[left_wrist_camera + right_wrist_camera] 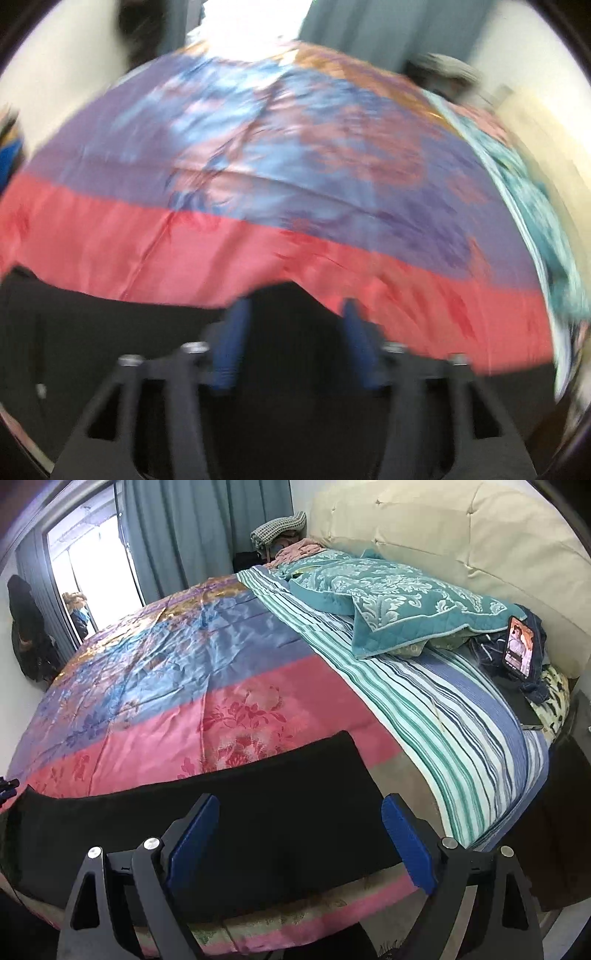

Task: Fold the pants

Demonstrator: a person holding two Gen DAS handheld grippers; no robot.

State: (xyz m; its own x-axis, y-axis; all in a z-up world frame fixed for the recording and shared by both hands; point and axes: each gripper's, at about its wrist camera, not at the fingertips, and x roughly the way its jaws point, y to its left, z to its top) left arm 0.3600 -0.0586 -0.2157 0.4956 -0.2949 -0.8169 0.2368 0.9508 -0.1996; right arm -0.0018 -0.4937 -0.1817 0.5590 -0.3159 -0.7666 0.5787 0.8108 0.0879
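Black pants [229, 823] lie flat in a long band across the near edge of the bed, on a pink and blue satin cover [155, 686]. My right gripper [299, 805] is open, its blue pads wide apart just above the pants' right end, holding nothing. In the blurred left wrist view the pants [110, 332] fill the lower part as a dark area below the pink cover [184, 251]. My left gripper [295, 306] is open over them, with nothing between its pads.
A teal pillow [388, 594] and striped sheet [443, 716] lie at the bed's right. A lit phone [519, 646] rests on dark clothes by the cream headboard [461, 528]. Curtains and a window [88, 565] stand behind the bed.
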